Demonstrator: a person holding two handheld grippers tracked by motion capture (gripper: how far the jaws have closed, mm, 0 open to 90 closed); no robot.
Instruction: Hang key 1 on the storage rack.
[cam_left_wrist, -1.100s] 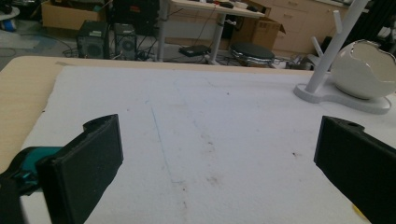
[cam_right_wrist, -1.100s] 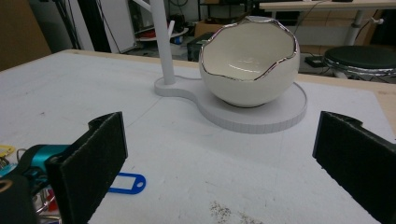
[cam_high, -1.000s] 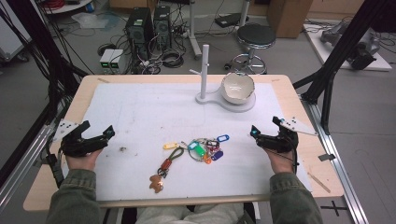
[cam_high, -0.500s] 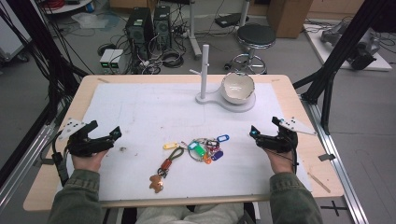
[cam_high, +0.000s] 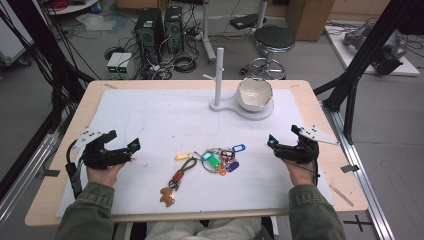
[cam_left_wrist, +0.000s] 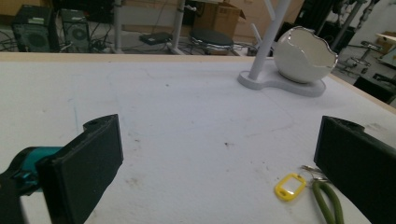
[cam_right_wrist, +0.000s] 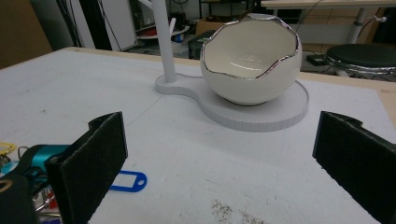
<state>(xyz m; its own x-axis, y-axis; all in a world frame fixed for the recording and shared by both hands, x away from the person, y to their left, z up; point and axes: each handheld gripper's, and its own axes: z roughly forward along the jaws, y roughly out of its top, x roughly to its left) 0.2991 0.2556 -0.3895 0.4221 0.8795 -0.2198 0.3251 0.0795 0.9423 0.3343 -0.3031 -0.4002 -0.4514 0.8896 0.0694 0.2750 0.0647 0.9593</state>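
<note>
With both grippers' fingers spread wide and empty, left gripper (cam_high: 134, 146) and right gripper (cam_high: 270, 141) flanking the keyrings (cam_high: 218, 160) near the counter's (cam_high: 150, 85) front edge, we should approach low and pinch one ring cleanly.

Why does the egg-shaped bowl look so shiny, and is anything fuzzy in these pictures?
In the right gripper view the bowl gleams because its silver rim reflects the room lights; the right claw up close looks soft. In the left gripper view the yellow tag is slightly blurred. The high view is grainy, so the bunch of keys lacks detail.
</note>
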